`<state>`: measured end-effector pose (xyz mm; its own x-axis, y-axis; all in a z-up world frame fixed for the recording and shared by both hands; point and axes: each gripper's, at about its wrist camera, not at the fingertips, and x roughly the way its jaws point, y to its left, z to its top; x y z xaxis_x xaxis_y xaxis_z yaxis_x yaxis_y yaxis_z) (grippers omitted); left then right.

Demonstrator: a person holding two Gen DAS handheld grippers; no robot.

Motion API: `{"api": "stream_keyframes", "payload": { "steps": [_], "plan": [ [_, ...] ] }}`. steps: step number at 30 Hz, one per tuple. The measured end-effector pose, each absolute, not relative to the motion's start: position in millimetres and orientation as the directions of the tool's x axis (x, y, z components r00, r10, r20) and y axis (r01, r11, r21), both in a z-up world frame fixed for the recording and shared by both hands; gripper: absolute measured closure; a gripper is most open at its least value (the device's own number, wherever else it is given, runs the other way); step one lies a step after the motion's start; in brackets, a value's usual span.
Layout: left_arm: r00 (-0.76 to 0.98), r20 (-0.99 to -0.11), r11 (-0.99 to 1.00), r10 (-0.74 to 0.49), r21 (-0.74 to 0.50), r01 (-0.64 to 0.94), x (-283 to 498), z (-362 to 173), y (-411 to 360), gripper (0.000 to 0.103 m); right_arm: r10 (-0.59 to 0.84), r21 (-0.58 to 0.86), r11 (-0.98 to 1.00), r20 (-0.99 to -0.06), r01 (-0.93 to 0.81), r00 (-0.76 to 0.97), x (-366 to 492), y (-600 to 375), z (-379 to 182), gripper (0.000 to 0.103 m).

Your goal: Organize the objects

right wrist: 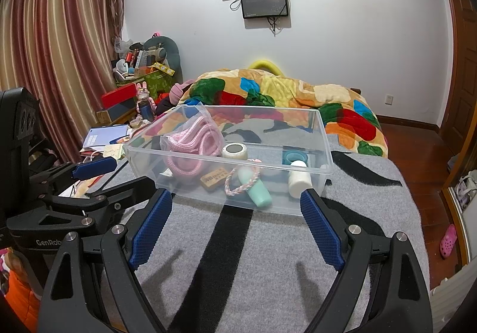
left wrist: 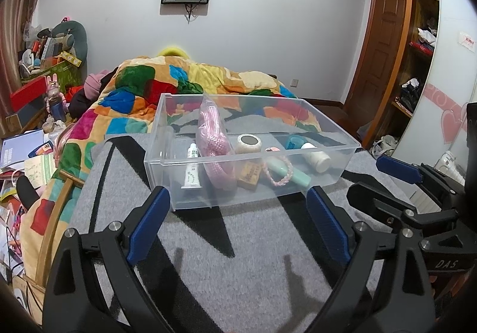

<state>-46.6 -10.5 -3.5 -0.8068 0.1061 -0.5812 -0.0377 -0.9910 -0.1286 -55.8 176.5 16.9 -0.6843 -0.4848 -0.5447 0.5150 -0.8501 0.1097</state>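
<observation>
So both grippers are hanging just short of the clear bin [left wrist: 250, 151], which is sitting on the grey blanket [left wrist: 238, 243] on the bed, with the colourful quilt [left wrist: 184, 79] bunched up at the far end. The left gripper [left wrist: 238, 225] and the right gripper [right wrist: 235, 225] are both spread wide with nothing between the fingers, so nobody is carrying anything. Everything small seems to be sitting in the bin: the pink rope [right wrist: 190, 148] in its bag on the left, a white tube [left wrist: 192, 167], a tape roll [right wrist: 235, 150], a brown tag [right wrist: 212, 179], a braided loop [right wrist: 238, 184] draped over the mint bottle [right wrist: 258, 187], a white bottle [right wrist: 299, 178] and a teal ring [right wrist: 295, 156] on the right. I'm guessing the sorting is basically wrapping up, or they're about to shift the bin itself. If so, the next move is needing one gripper on each side wall, lifting level so nothing slides around.
</observation>
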Motion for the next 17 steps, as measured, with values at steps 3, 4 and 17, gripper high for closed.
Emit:
{"api": "stream_keyframes", "payload": {
  "steps": [3,4,17],
  "plan": [
    [-0.801,-0.588,-0.99,0.115,-0.134,-0.044,-46.4,-4.3,-10.8,0.009,-0.485,0.11,-0.85,-0.545,0.515,-0.684,-55.6,176.6,16.8,0.017],
    [-0.799,-0.589,-0.989,0.12,-0.138,-0.047,-46.4,-4.5,-11.1,0.009,-0.485,0.11,-0.85,-0.545,0.515,-0.684,-55.7,176.8,16.8,0.017],
    [-0.813,-0.573,-0.992,0.104,-0.122,-0.041,-42.4,-1.2,-9.7,0.009,-0.484,0.111,-0.85,-0.546,0.514,-0.684,-53.6,176.9,17.8,0.015]
  ]
}}
